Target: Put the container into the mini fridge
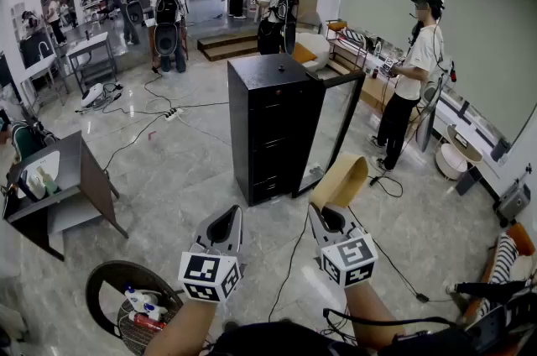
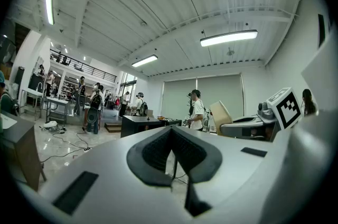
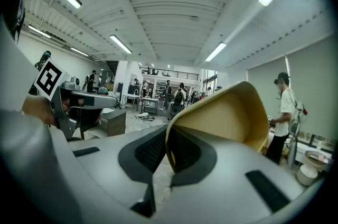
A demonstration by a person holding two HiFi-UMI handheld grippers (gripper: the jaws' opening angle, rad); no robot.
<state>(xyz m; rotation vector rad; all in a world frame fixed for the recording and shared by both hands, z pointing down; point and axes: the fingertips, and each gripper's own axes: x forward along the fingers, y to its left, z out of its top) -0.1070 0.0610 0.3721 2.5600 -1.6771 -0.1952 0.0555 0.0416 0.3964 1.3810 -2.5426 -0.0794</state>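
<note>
The right gripper (image 3: 168,151) was pinched tight on the rim of the tan container (image 3: 227,117). It held the container up in front of the black mini fridge (image 1: 268,128), whose door (image 1: 331,123) stood open. The container's inside showed bare tan wall. The left gripper (image 2: 171,150) was squeezed closed on nothing. A round basket (image 1: 126,327) on the floor held small bottles (image 1: 144,304).

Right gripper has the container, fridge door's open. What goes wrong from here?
1. The right gripper pinches just one thin wall of the container; it may flex or slip in transit.
2. The mini fridge has its open door jutting out on the approach side; the container could clip it.
3. A cable crosses the floor near the fridge: trip hazard.
</note>
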